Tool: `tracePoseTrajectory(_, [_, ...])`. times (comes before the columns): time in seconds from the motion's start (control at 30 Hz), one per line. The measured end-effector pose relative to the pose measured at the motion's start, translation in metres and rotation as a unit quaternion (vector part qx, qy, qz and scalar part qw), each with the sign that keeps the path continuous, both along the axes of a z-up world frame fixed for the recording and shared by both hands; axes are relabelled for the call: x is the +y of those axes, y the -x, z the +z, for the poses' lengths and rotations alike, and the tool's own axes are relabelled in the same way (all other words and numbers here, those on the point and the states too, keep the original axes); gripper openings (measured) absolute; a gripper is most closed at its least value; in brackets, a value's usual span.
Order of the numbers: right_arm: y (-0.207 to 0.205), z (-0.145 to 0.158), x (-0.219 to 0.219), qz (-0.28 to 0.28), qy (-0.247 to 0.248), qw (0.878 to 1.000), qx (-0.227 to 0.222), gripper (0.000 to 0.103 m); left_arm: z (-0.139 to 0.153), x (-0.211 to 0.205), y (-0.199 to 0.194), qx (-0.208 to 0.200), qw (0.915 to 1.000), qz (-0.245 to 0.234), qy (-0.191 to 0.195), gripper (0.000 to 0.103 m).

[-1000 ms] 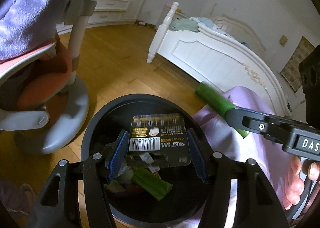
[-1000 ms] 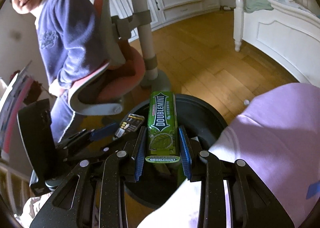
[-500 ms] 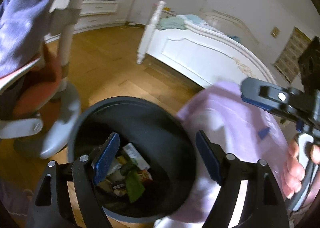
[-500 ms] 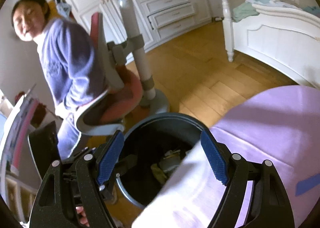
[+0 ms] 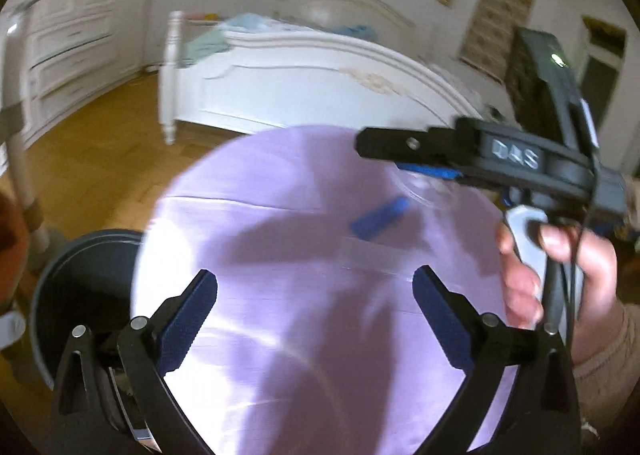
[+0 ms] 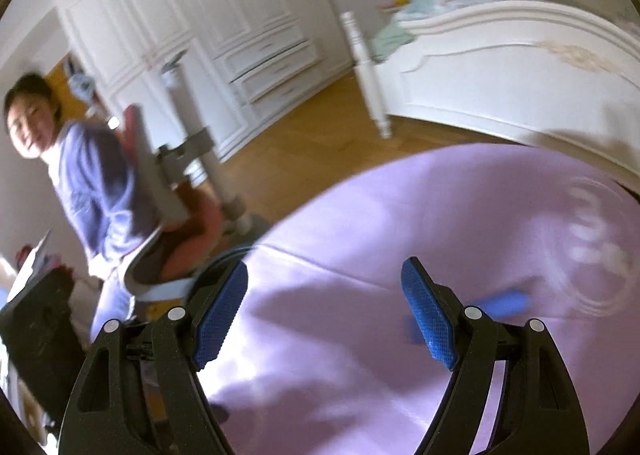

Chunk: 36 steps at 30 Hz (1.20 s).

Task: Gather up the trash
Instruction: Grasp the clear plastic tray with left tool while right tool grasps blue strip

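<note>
My left gripper [image 5: 316, 315] is open and empty above the round table with a purple cloth [image 5: 280, 215]. The black trash bin [image 5: 72, 275] stands on the floor at the table's left edge; its contents are hidden. My right gripper [image 6: 326, 311] is open and empty over the same purple cloth [image 6: 400, 375]. A small blue item [image 5: 380, 217] lies on the cloth ahead of the left gripper; it also shows in the right wrist view [image 6: 504, 303], blurred. The right gripper's body [image 5: 512, 159] and the hand holding it appear at the right of the left wrist view.
A white bed [image 5: 300, 91] stands behind the table. A person in a purple top [image 6: 88, 183] sits on a pink and grey chair [image 6: 176, 223] at the left. White wardrobes [image 6: 208, 15] line the far wall. A clear round object [image 6: 592, 247] lies on the cloth, blurred.
Both grippers opened and dropped the battery pack and the green gum pack into the bin, then swung right from over the bin to over the purple table.
</note>
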State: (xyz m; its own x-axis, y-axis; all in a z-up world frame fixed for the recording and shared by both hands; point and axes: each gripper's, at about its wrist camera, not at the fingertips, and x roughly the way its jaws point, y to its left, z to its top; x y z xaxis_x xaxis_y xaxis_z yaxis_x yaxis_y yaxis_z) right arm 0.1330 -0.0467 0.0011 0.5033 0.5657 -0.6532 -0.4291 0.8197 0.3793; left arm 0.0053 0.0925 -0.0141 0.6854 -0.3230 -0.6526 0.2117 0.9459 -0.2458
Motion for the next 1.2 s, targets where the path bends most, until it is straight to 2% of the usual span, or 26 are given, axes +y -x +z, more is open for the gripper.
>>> tracePoseTrajectory(0.1, [-0.004,-0.013,-0.037,-0.033,0.016,0.999,0.006,0.080,-0.007,-0.029,-0.006,0.011,0.9993,-0.028,-0.022,0.097])
tracePoseTrajectory(0.23, [-0.006,-0.033,-0.065,-0.051,0.035,0.998,0.018,0.082,-0.016,-0.051,-0.016,0.025,0.9980,-0.044,-0.038,0.097])
tracePoseTrajectory(0.37, [-0.007,-0.054,-0.073,-0.039,0.053,0.997,0.033,0.082,-0.022,-0.062,-0.027,0.034,0.9965,-0.048,-0.059,0.097])
tracePoseTrajectory(0.43, [-0.008,-0.062,-0.073,-0.030,0.059,0.997,0.038,0.082,-0.026,-0.061,-0.031,0.044,0.9965,-0.043,-0.058,0.097])
tracePoseTrajectory(0.6, [-0.011,-0.073,-0.069,-0.016,0.047,0.997,0.054,0.082,-0.026,-0.057,-0.031,0.057,0.9979,-0.026,-0.016,0.097])
tracePoseTrajectory(0.8, [-0.022,-0.072,-0.059,-0.002,0.067,0.997,0.040,0.082,-0.028,-0.057,-0.026,0.067,0.9958,-0.006,0.062,0.097])
tracePoseTrajectory(0.93, [-0.028,-0.063,-0.055,0.035,0.104,0.994,0.006,0.082,-0.031,-0.057,-0.034,0.077,0.9929,0.006,0.090,0.097])
tracePoseTrajectory(1.03, [-0.030,-0.060,-0.048,0.096,0.160,0.982,-0.026,0.082,-0.034,-0.055,-0.044,0.091,0.9895,0.017,0.111,0.096])
tracePoseTrajectory(1.13, [-0.033,-0.064,-0.048,0.156,0.196,0.968,-0.032,0.070,-0.039,-0.056,-0.055,0.105,0.9869,0.024,0.121,0.087])
tracePoseTrajectory(1.2, [-0.035,-0.066,-0.051,0.189,0.198,0.961,-0.036,0.070,-0.044,-0.058,-0.061,0.112,0.9853,0.026,0.126,0.067])
